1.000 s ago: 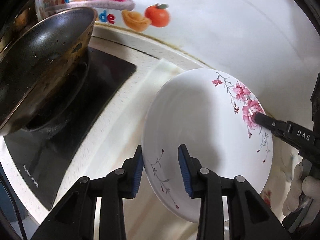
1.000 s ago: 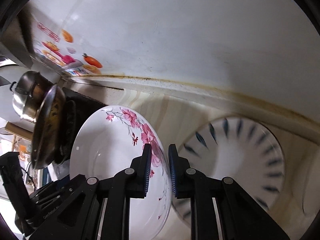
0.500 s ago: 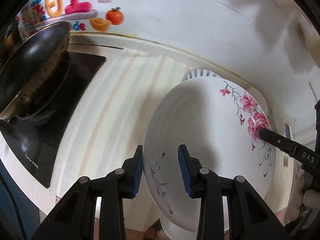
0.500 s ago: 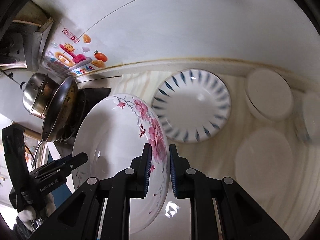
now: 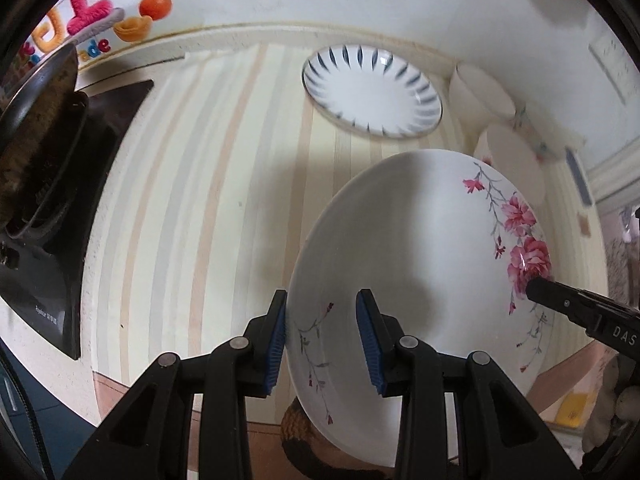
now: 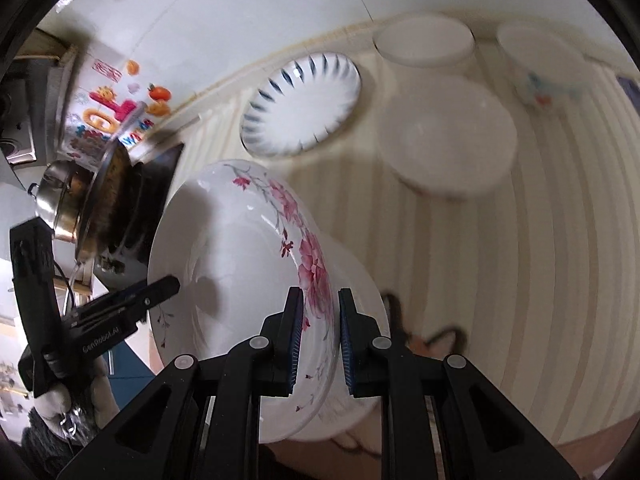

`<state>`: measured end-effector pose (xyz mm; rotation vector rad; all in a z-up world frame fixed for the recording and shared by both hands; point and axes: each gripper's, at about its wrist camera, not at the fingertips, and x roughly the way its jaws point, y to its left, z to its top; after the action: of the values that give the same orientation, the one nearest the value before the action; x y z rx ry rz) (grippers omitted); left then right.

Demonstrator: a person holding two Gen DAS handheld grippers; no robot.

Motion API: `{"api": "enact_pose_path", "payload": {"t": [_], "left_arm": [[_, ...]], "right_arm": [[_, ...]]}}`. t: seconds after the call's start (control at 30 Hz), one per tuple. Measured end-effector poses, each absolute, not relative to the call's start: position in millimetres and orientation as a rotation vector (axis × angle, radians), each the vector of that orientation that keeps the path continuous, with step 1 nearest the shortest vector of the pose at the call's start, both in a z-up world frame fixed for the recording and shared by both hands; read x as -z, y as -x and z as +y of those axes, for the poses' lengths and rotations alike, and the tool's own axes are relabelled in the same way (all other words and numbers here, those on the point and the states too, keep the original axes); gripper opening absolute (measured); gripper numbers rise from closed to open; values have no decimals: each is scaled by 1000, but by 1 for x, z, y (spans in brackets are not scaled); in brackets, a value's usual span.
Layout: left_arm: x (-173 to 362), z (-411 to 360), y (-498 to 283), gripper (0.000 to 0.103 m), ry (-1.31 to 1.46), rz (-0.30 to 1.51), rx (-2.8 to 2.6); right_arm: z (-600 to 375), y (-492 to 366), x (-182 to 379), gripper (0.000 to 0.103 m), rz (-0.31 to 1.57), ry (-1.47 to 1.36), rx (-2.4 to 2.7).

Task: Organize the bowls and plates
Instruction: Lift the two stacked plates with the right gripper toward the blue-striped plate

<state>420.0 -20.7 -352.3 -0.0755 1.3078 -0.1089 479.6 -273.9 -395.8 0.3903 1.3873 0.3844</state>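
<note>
A white deep plate with pink flowers (image 5: 420, 256) is held in the air over the striped counter, tilted. My left gripper (image 5: 322, 336) straddles its near rim with the left pad against the rim and a gap at the right pad. My right gripper (image 6: 318, 340) is shut on the flowered rim of the same plate (image 6: 240, 248). A blue-striped plate (image 5: 372, 88) lies on the counter near the wall; it also shows in the right wrist view (image 6: 300, 104).
White bowls (image 6: 446, 136) and another white dish (image 6: 424, 42) sit on the counter by the wall, with a flowered cup (image 6: 540, 64) at far right. A black cooktop (image 5: 52, 208) with a dark pan (image 5: 36, 120) is at left.
Both grippers have carried the flowered plate up and back from the wall and stove. More of the striped counter, the blue-striped plate and the white bowls now show.
</note>
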Motion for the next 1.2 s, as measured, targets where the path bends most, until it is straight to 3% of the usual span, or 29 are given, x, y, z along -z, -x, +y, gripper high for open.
{"api": "enact_pose_path", "payload": {"t": [0.27, 1.2], "left_arm": [[381, -27, -414, 31, 31, 1376, 100], [411, -29, -406, 31, 11, 1443, 57]], "right_arm": [[-275, -459, 432, 19, 1457, -405, -373], [-256, -467, 451, 19, 1499, -363, -393]]}}
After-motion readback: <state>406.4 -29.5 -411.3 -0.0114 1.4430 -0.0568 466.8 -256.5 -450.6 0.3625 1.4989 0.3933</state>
